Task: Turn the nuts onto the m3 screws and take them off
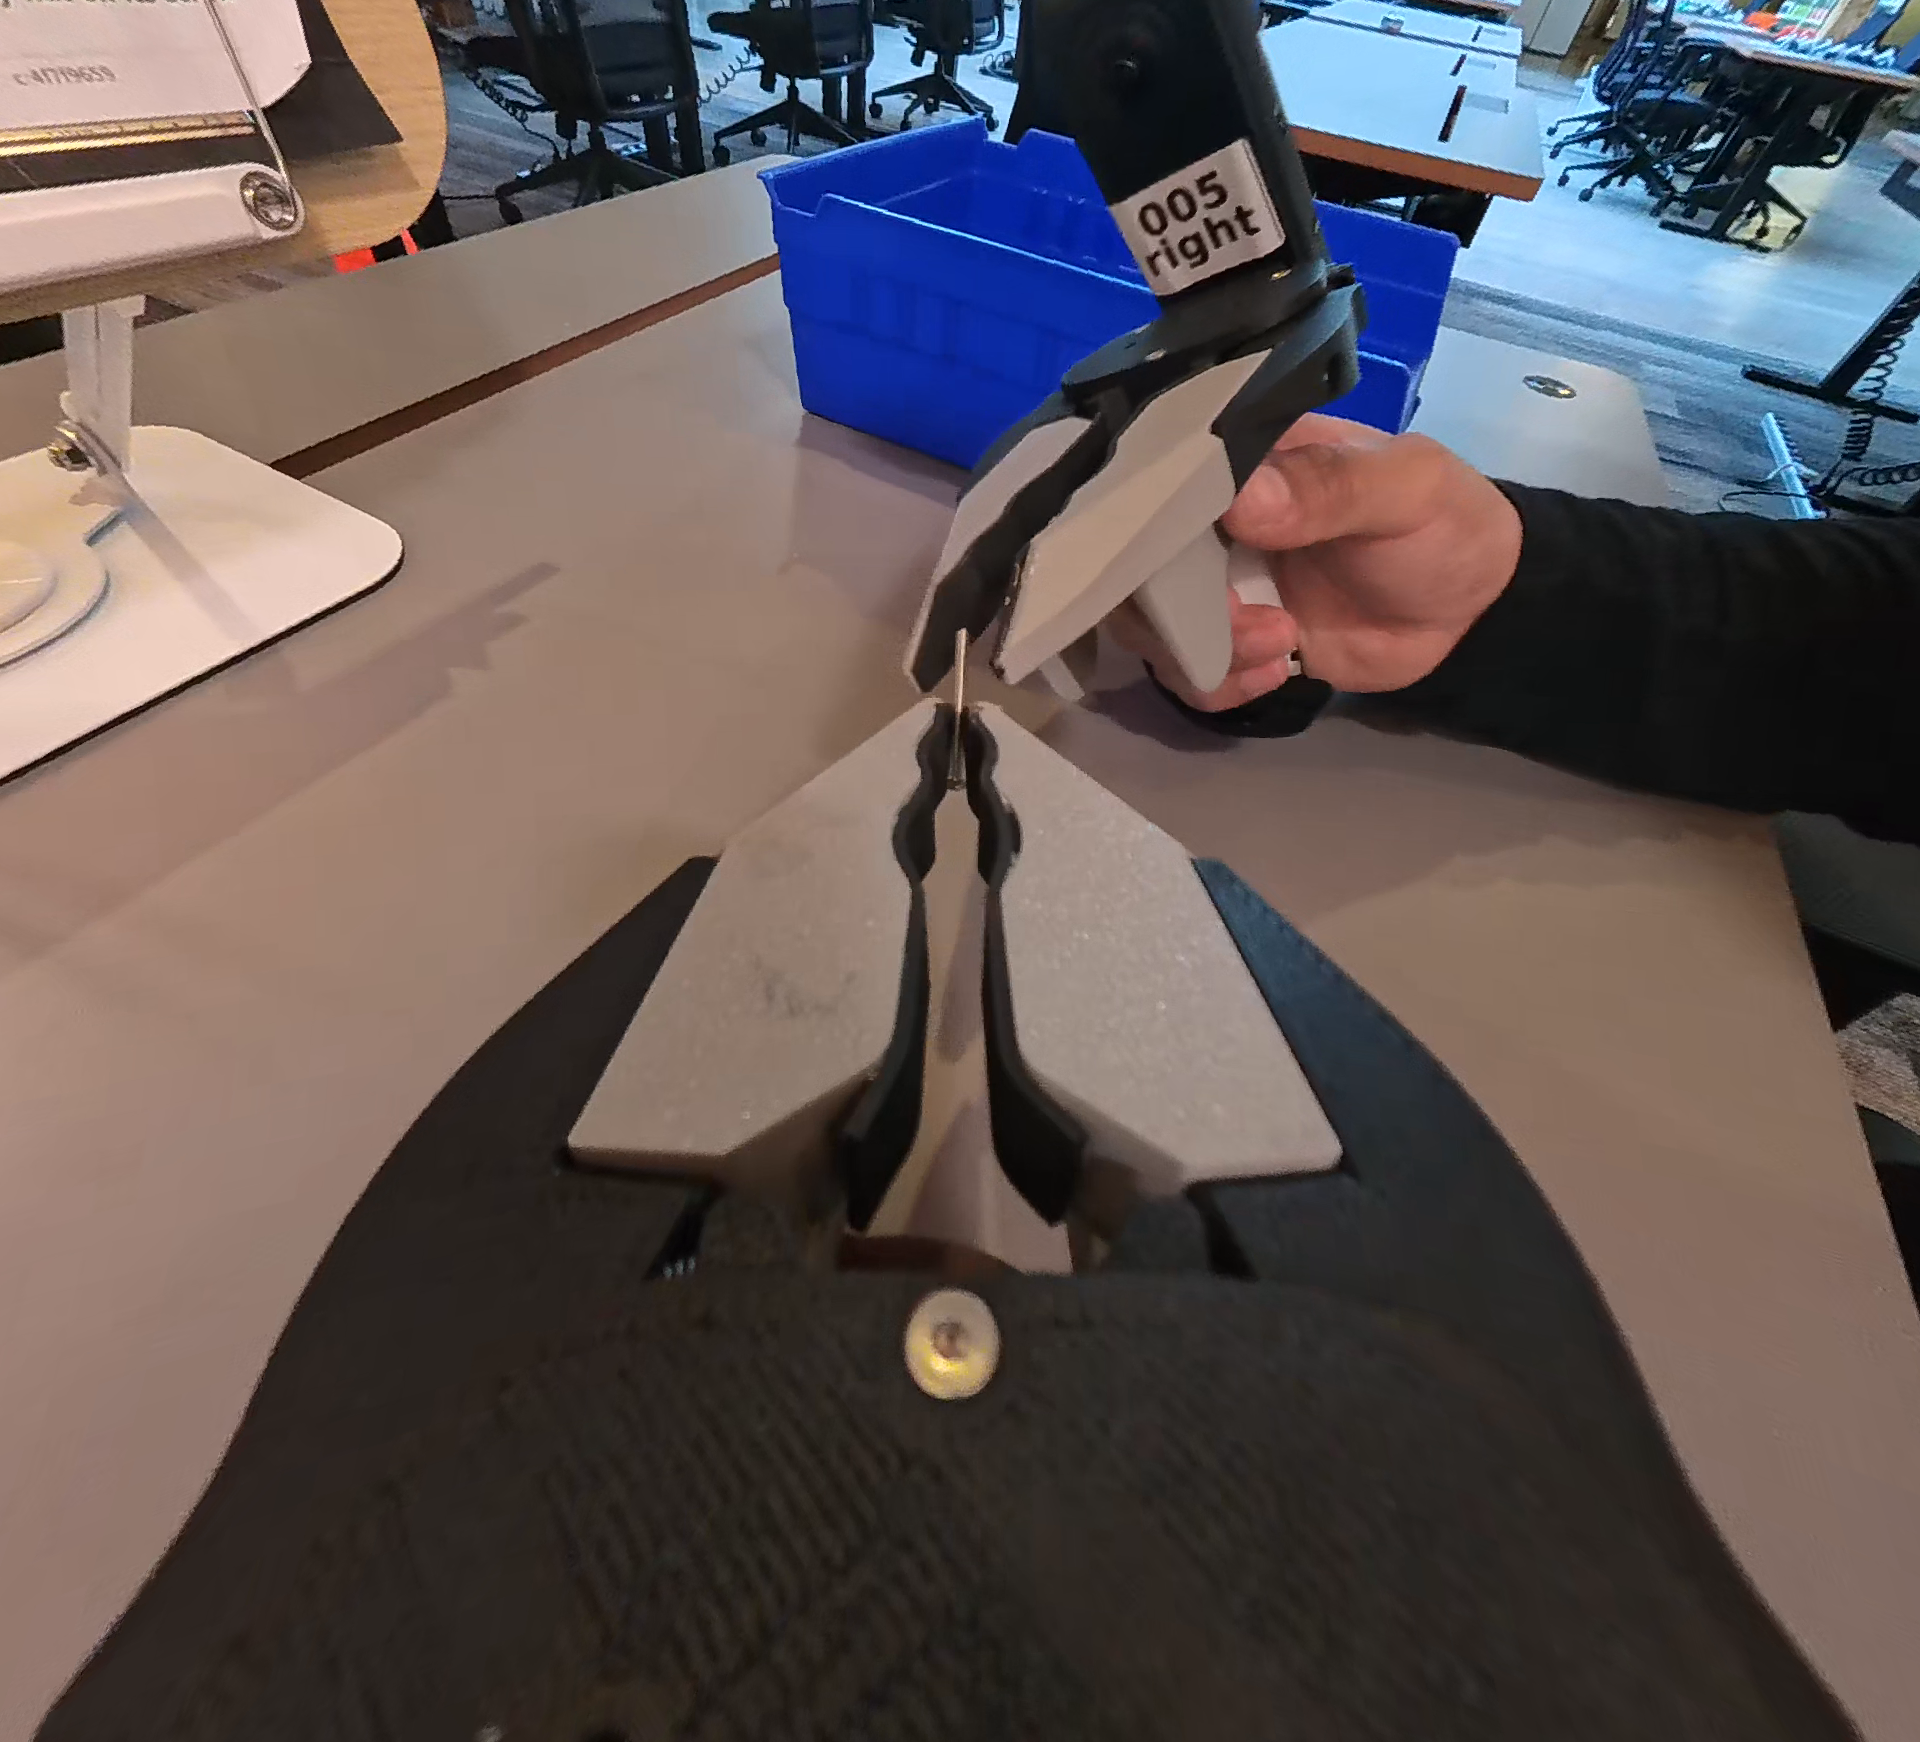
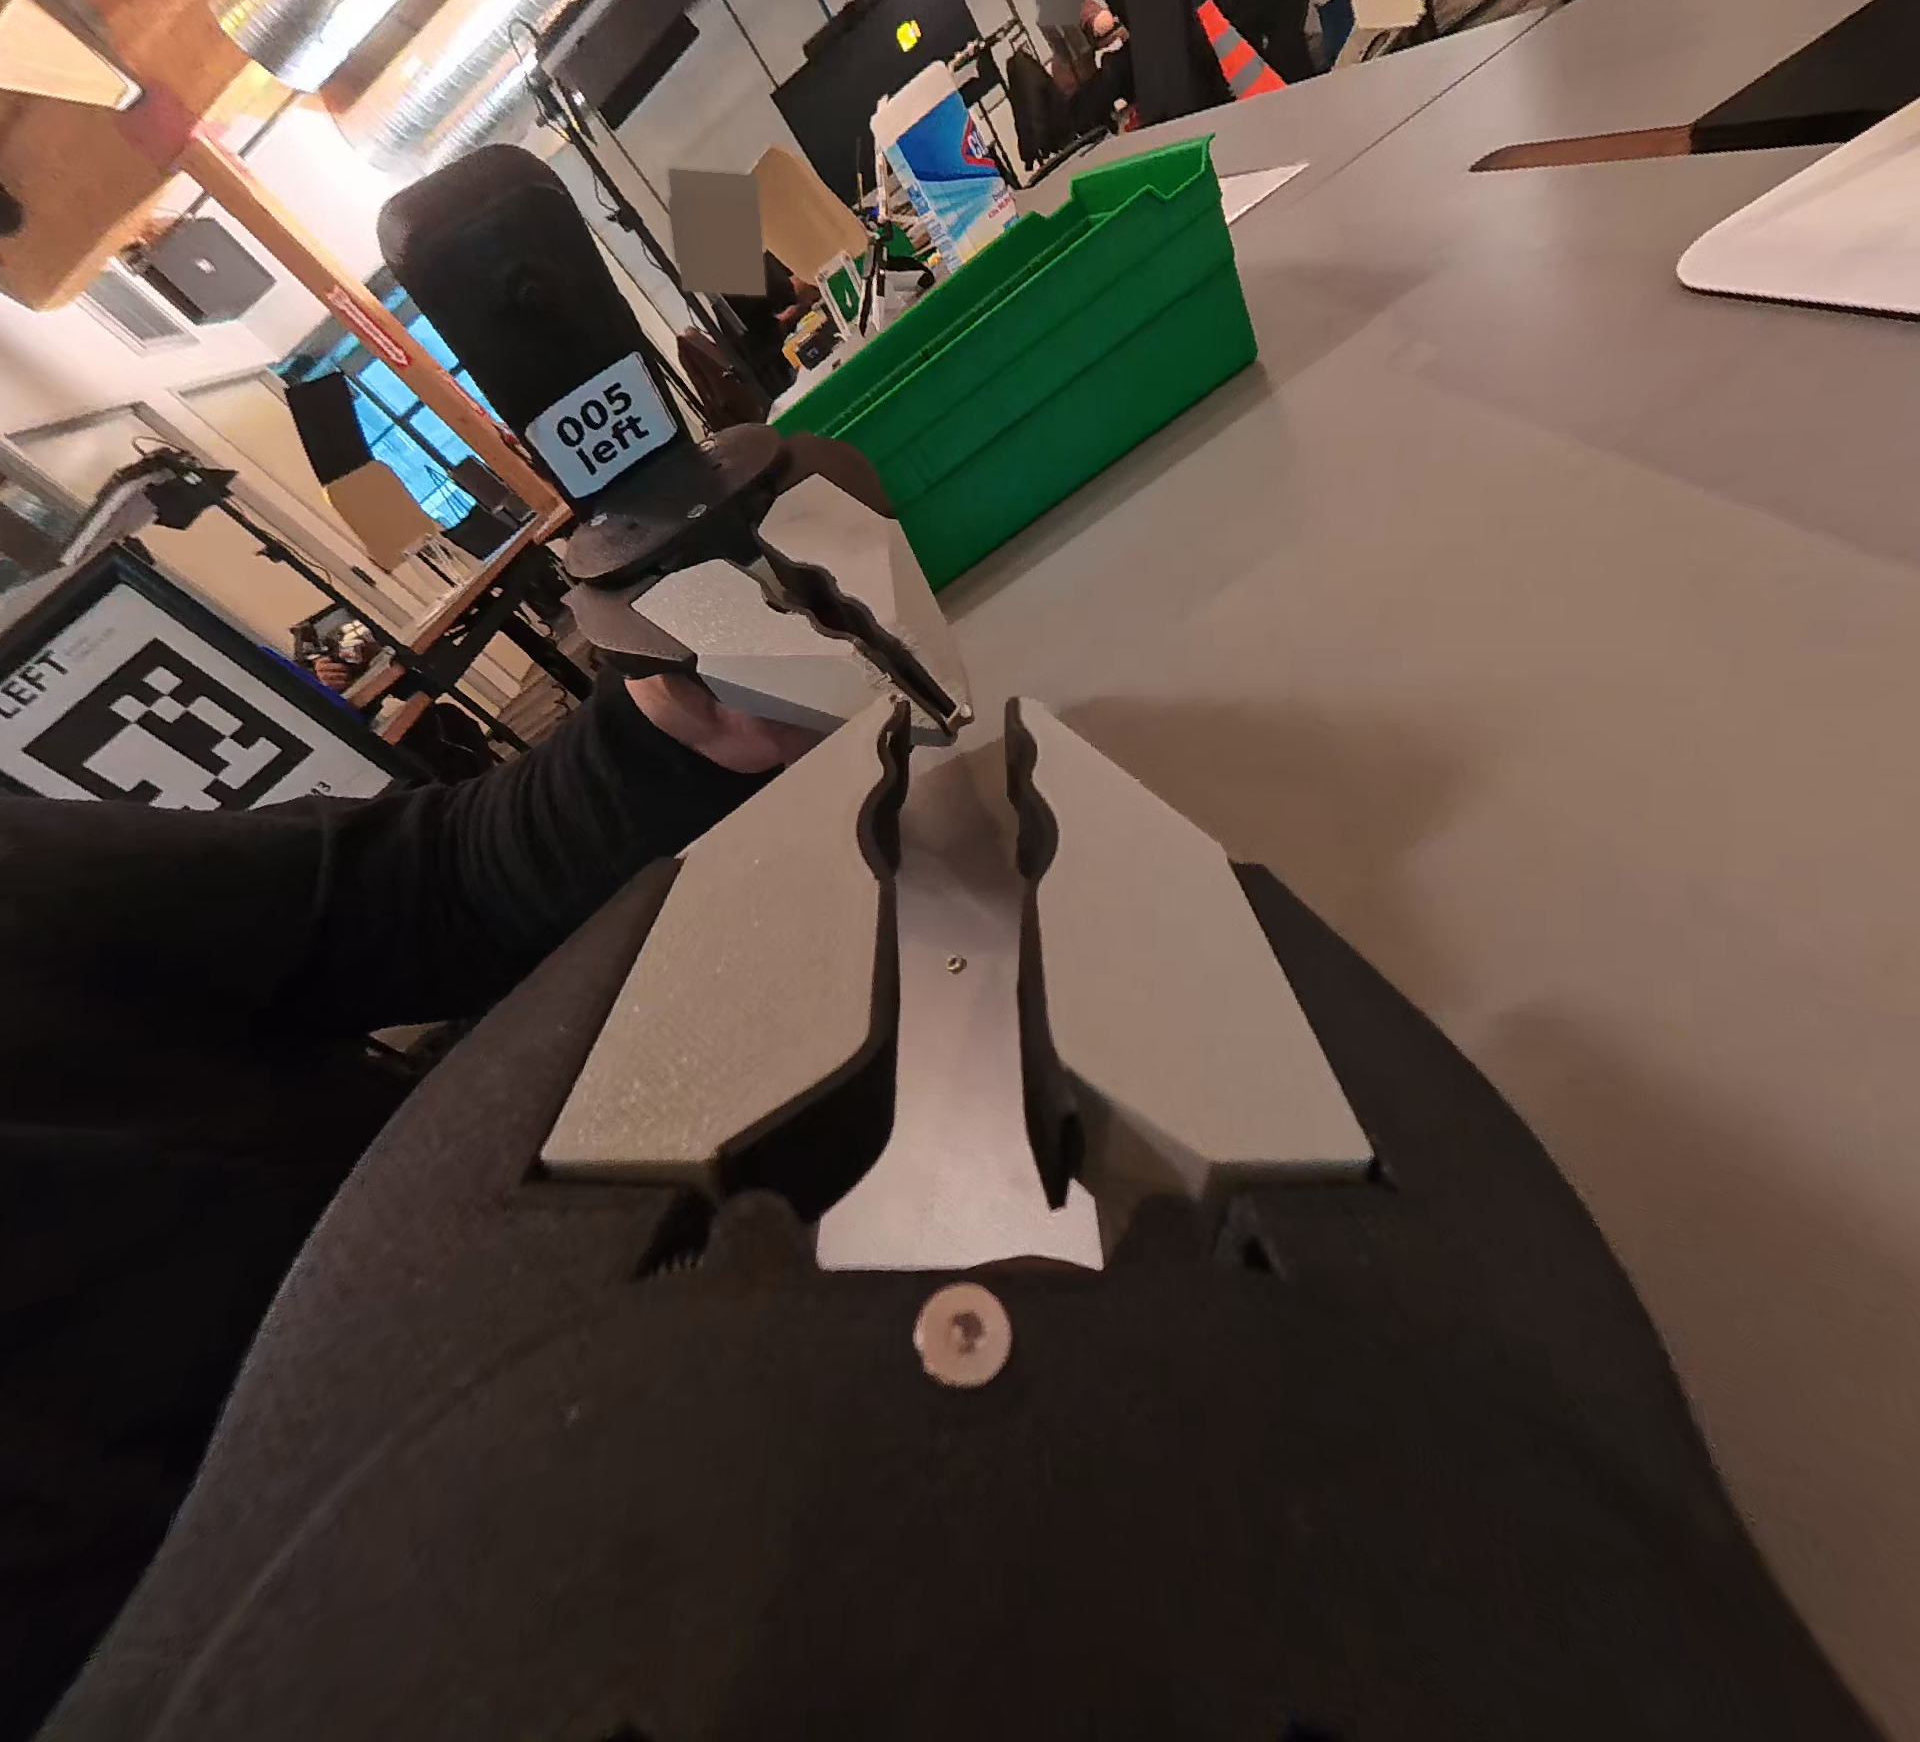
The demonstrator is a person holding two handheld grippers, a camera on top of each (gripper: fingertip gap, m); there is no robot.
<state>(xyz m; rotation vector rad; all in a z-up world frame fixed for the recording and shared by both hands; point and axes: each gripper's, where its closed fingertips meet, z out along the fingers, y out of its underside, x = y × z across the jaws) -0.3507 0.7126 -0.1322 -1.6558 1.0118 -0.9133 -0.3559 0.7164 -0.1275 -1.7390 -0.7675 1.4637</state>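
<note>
My left gripper [image 1: 953,742] is shut on a thin metal m3 screw [image 1: 959,679], which sticks up out of its fingertips. My right gripper [image 1: 961,666] hangs just above, tilted down, with its open jaws on either side of the screw's upper end. In the right wrist view, my right gripper [image 2: 961,721] is open and holds nothing. The left gripper [image 2: 948,713] reaches in from the left to its tips with the screw [image 2: 964,712]. A small nut [image 2: 951,963] lies on the grey table [image 2: 1455,653], seen between my right fingers.
A blue bin [image 1: 935,310] stands behind the grippers. A green bin [image 2: 1039,404] stands on the table's far side in the right wrist view. A white tablet stand [image 1: 156,549] with a sheet of paper is at the left. Office desks and chairs fill the background. Both grippers' tips are close together, under 4 cm apart. From either gripper's tips it is about 12 centimetres to the small nut [image 2: 951,963].
</note>
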